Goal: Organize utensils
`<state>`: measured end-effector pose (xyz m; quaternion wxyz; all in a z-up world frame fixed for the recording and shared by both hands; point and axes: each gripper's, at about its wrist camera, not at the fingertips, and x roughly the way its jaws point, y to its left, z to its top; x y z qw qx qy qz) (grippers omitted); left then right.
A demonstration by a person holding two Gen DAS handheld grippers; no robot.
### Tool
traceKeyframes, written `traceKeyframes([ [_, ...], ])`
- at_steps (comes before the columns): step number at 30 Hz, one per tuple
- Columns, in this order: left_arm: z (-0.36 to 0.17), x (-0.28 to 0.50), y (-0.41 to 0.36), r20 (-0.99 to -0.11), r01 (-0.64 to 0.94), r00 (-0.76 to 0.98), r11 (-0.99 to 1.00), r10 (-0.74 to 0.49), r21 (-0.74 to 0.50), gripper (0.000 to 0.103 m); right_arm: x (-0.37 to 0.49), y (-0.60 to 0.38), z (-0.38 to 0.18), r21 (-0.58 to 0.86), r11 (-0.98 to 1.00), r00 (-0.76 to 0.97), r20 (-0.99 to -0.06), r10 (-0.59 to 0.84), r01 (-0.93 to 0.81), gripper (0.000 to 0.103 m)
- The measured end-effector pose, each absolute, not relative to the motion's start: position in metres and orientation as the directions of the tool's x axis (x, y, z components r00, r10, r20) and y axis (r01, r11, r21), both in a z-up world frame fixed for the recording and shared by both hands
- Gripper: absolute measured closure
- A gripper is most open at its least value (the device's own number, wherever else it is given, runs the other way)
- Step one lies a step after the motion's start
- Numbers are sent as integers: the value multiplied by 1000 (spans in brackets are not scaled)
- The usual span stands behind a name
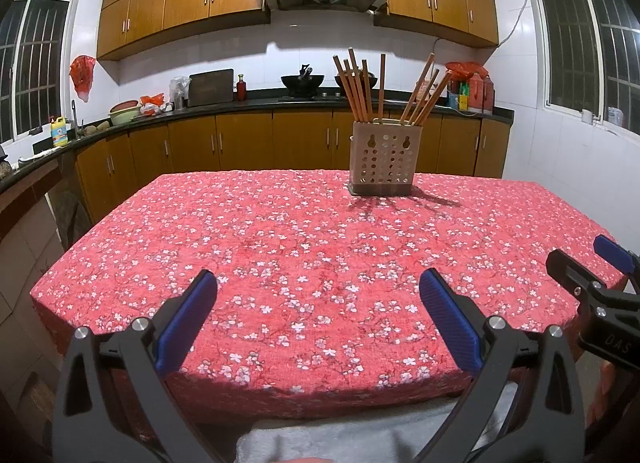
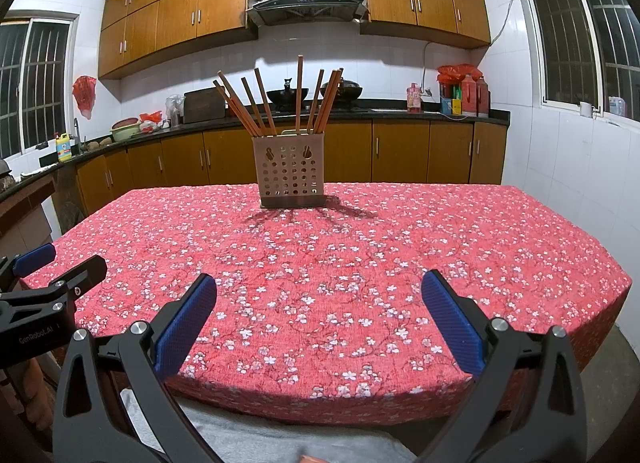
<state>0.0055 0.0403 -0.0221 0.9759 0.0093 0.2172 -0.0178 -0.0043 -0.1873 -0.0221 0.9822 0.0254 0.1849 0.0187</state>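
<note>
Kitchen with wooden cabinets (image 2: 224, 11), white tiled walls, a range hood (image 2: 306, 3) and barred windows (image 1: 588, 43) on both sides. In the foreground, a tabletop (image 1: 280, 247) under a red cloth printed with small white blossoms. Toward the far edge of it, a beige perforated utensil holder (image 1: 382, 159) standing upright on a dark base, filled with wooden chopsticks (image 1: 360, 87) fanned out in two leaning bunches, tips down inside the holder. Nothing else lying on the cloth. On the black counter behind, two woks (image 2: 288, 95), a cutting board (image 1: 211, 87), a yellow detergent bottle (image 1: 59, 131) and red bottles (image 2: 468, 95). Near the front edge, left gripper (image 1: 318, 285) hovering above the cloth, jaws wide, blue pads (image 1: 188, 319) holding nothing. Just beside it, right gripper (image 2: 319, 287) likewise poised with jaws spread wide and empty. Both well apart from the holder, neither touching the cloth. Below the grippers, a strip of pale grey fabric (image 2: 260, 435) at the bottom of each view.
</note>
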Motion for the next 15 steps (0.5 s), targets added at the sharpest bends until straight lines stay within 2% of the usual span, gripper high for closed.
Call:
traceKeyframes([
  [15,-24,6,41,-428,38,903,999,-30,10,4,-4,-187,-22,58,998,931,-363,46,-27,2],
])
